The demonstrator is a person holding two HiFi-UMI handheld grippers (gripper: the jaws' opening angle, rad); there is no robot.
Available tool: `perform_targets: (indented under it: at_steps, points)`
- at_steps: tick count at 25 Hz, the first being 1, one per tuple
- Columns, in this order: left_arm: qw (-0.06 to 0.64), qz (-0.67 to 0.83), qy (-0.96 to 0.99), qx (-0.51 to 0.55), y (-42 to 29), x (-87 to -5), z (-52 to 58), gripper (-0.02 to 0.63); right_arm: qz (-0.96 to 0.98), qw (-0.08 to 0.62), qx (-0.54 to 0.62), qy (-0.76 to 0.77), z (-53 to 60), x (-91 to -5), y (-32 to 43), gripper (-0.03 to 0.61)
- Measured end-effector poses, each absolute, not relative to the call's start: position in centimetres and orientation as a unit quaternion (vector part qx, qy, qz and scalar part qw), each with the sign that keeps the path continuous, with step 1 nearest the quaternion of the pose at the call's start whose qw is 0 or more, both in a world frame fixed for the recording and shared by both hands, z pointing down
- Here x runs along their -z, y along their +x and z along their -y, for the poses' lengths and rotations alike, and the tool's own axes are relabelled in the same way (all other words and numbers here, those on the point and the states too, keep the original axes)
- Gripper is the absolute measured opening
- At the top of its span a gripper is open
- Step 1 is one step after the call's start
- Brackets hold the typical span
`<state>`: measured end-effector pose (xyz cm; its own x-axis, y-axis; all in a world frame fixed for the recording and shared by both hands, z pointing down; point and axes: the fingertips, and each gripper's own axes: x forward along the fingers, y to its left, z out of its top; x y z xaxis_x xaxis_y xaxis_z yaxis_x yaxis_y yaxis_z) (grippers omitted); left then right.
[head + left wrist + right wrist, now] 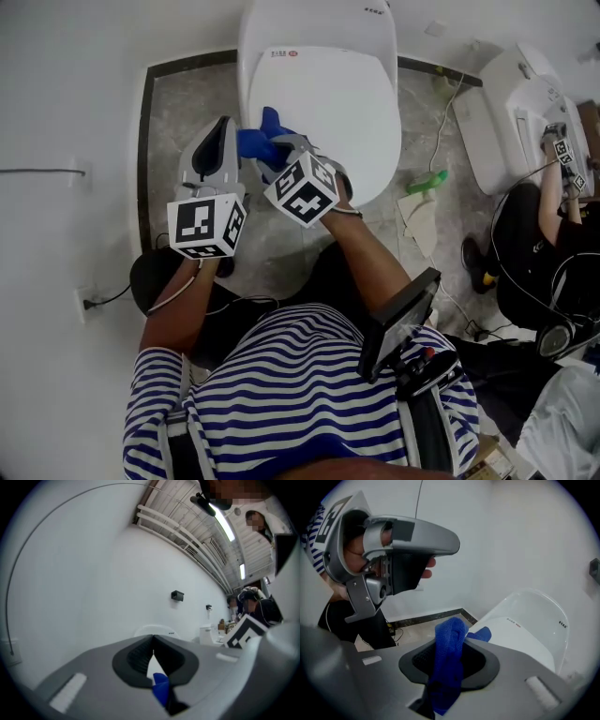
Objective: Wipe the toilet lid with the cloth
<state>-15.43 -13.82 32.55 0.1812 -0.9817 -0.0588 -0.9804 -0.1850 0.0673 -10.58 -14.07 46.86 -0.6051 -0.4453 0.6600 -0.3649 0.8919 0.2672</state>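
The right gripper (450, 641) is clamped on the blue cloth (446, 677). The cloth bunches between its jaws, with one fold standing above the tips and a short tail poking toward the toilet lid (513, 641). In the head view the cloth sits over the lid's near left edge; whether it touches the white surface I cannot tell. The lid is down. The left gripper (153, 641) stands just beside, held level, with its jaws together at the tips. A small blue scrap shows low between them, and I cannot tell what it is.

The step in hand looks like bringing the cloth onto the lid to begin wiping. To do it well, the fold ahead of the tips should meet the lid first, so that fabric and not the hard jaws rubs the plastic. Light pressure, a firm grip so the bunch does not slip out, and overlapping sweeps from the near edge toward the hinge should cover it. The left gripper is best kept out of the path.
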Motion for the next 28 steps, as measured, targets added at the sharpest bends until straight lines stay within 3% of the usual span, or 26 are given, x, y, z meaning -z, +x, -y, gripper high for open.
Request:
perform_targets:
  at_steps: [15, 28]
  points:
    - [0.007, 0.631, 0.774, 0.041, -14.4, -32.5, 13.9, 0.000, 0.887, 0.386, 0.037, 0.250, 14.4, -47.5, -7.9, 0.115]
    - [0.006, 0.621, 0.783, 0.034, -12.4, -33.0, 14.6, 0.002, 0.873, 0.364, -0.002, 0.324, 16.3, -47.0, 0.0, 0.115]
